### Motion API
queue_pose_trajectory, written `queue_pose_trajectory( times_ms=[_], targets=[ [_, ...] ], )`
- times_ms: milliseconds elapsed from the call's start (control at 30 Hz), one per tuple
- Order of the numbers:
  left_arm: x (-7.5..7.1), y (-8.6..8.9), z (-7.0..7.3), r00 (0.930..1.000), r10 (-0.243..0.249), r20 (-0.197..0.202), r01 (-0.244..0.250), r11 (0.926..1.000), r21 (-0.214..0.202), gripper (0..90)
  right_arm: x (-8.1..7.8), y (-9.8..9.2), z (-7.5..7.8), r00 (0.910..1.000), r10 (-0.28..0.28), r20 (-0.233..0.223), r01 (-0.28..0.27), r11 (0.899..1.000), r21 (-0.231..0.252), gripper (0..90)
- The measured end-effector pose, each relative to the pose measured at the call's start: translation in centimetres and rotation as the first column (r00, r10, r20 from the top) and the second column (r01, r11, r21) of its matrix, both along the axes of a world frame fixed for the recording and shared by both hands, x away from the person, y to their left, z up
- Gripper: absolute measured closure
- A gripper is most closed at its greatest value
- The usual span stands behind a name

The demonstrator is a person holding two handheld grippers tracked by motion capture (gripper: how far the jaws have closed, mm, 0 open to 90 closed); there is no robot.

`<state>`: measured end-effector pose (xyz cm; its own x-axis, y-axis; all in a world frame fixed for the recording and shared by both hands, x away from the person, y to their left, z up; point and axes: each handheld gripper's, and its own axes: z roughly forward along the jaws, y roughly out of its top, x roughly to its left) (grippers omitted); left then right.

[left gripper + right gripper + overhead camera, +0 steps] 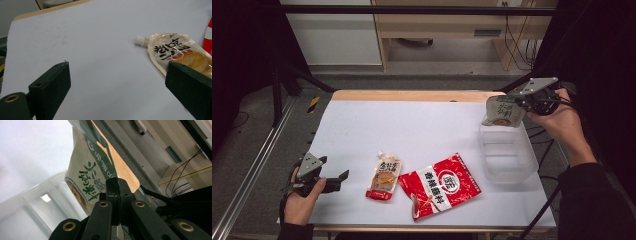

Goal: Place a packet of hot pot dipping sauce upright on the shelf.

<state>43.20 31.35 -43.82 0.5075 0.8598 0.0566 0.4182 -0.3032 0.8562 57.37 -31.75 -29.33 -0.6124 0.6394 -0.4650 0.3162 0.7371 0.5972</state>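
Now my right gripper [523, 101] has its fingers squeezed tight on the green pouch [503, 111], above the clear box [508, 156]. My left gripper [337, 180] rests on the counter [422, 125], fingers wide open, holding nothing.

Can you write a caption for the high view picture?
Right gripper holds a green-and-white pouch above the clear plastic bin.

Red packet [440, 186] beside spouted pouch [384, 177]

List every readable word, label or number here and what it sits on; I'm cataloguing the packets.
Red and white plastic sauce packet: large white Chinese characters, too blurred to quote.
Beige spouted sauce pouch: bold black Chinese characters, not sharp enough to quote.
Green and cream pouch held in the right gripper: green Chinese characters, seen sideways, unreadable.
No numbers readable.
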Motion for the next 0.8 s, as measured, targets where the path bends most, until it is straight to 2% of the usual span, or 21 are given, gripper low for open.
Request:
queue_pose_trajectory(
  times_ms=[333, 500, 767, 800],
  targets=[
    [0.1, -0.3, -0.1, 1.0, -0.007, -0.005, 0.007, 0.9999, 0.008, 6.2, 0.7, -0.1, -1.7, 0.9982, 0.021, -0.057, -0.021, 1.0, 0.003, 90.0],
    [0.1, -0.4, -0.2, 0.9998, -0.015, -0.01, 0.015, 0.9998, 0.015, 6.2, 1.1, 0.1, -2.8, 0.9935, 0.036, -0.108, -0.036, 0.999, -0.002, 90.0],
    [0.1, -0.5, -0.2, 0.9998, -0.017, -0.013, 0.018, 0.9997, 0.015, 6.2, 1.9, 0.1, -3.9, 0.9903, 0.02, -0.137, -0.02, 1.0, 0.002, 90.0],
    [0.1, -0.6, -0.3, 0.9997, -0.018, -0.015, 0.018, 0.9997, 0.016, 6.2, 2.1, -0.1, -4.0, 0.9909, 0.014, -0.134, -0.012, 1.0, 0.017, 90.0]
  ],
)
